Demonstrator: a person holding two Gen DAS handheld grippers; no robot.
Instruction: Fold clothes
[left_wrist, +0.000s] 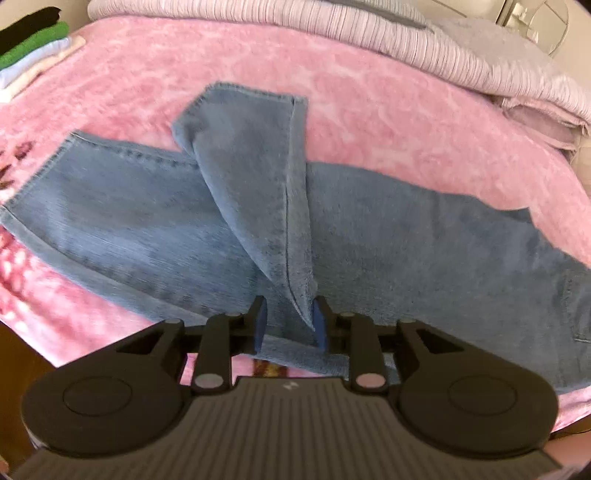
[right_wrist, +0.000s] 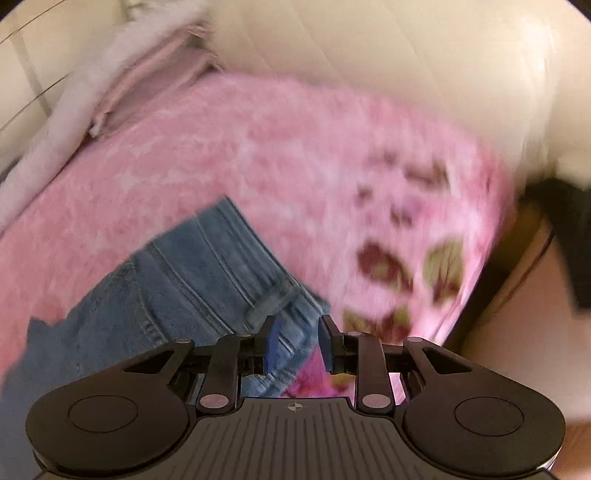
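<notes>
the faded blue denim jeans (left_wrist: 147, 206) were of coarse woven cotton, matt, with raised stitched seams and a slightly fuzzy worn face; the waistband end (right_wrist: 207, 266) showed double stitching and a belt loop. the pink plush blanket (left_wrist: 369, 110) beneath was a soft, deep-pile fleece with a faint sheen, printed with dark red and green flowers in the right wrist view. the pale ribbed quilt (left_wrist: 406, 40) looked like corded knit cloth, matt. the stack of folded garments (left_wrist: 33, 51) seemed soft cloth. the left gripper (left_wrist: 290, 323) and right gripper (right_wrist: 297, 343) were of smooth black plastic, semi-matt, with blue rubbery-looking pads (left_wrist: 260, 325).
</notes>
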